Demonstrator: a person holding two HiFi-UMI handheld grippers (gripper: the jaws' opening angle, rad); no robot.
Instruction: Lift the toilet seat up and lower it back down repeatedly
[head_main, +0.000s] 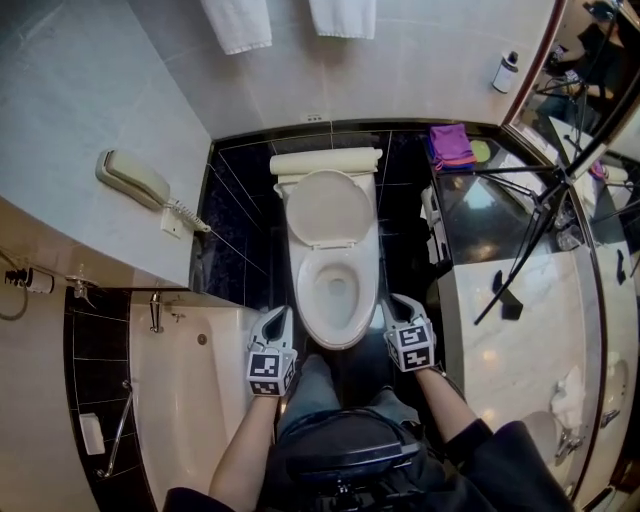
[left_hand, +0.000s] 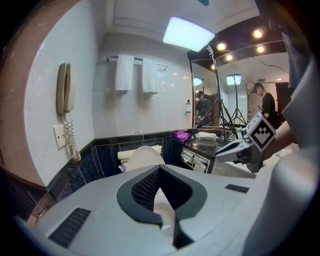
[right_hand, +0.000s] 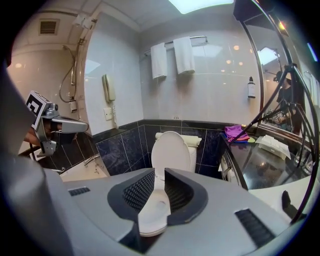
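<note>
Overhead view of a bathroom. A glossy white ceramic toilet (head_main: 338, 290) stands against dark, polished wall tiles (head_main: 240, 200) with thin pale grout lines. Its oval lid (head_main: 330, 208) stands upright. The toilet seat (head_main: 338, 340), a smooth rounded ring, lies flat on the rim.

A person holds a grey gripper at each near corner of the toilet. The left gripper (left_hand: 159, 169) has ribbed black jaws that meet at the tips and hold nothing. The right gripper (right_hand: 158, 175) has its jaws narrowly apart, with the seat's white right edge between them. Each gripper carries a cube (head_main: 268, 370) of black-and-white square markers.

To the left are a cream bathtub (head_main: 190, 400) and a wall phone (head_main: 135, 178) with a coiled cord. To the right, a polished stone worktop (head_main: 500, 330) has a folded purple cloth (head_main: 452, 145) at its far end. Two white towels (head_main: 236, 22) hang on the far wall near a small bottle (head_main: 505, 72), whose label is too small to read.
</note>
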